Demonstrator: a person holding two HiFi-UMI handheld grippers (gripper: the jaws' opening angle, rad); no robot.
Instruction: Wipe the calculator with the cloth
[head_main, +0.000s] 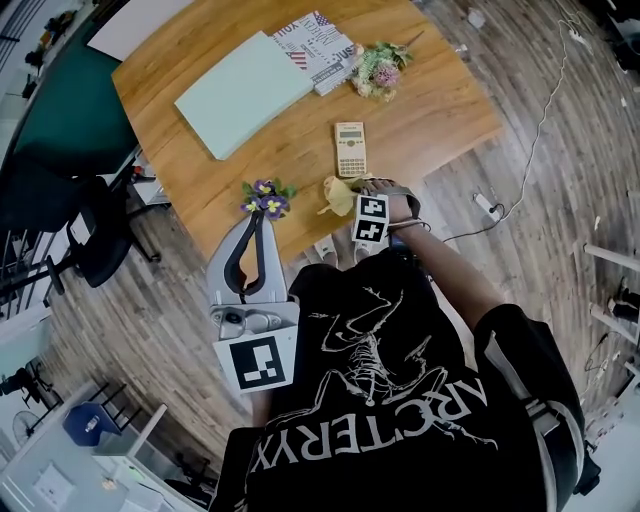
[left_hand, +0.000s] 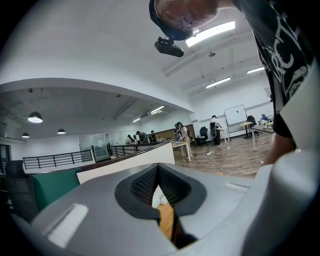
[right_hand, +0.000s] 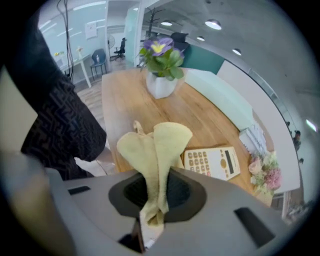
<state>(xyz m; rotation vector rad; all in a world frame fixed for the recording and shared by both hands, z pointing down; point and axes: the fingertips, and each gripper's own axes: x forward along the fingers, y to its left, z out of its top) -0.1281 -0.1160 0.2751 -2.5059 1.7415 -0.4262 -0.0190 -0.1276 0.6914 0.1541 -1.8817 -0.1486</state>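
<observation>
Your right tongs (right_hand: 152, 196) are clenched on the yellow cloth (right_hand: 156, 145), poised just beside the beige calculator (right_hand: 212, 161) lying flat on the wooden bench (right_hand: 200, 117), while your left tongs (left_hand: 157, 172) are closed on nothing, so wiping looks not yet begun.

The right gripper (head_main: 354, 197) sits just on the person's side of the calculator (head_main: 351, 148). Its jaws are clamped on the cloth (right_hand: 152, 150), which stands up out of them in a folded bunch. The right forearm (head_main: 450, 275) reaches bare from a black sleeve toward the calculator. The left gripper (head_main: 259, 218) is farther from the calculator, to its left and nearer the body. Its jaws are pressed together with nothing between them.
</observation>
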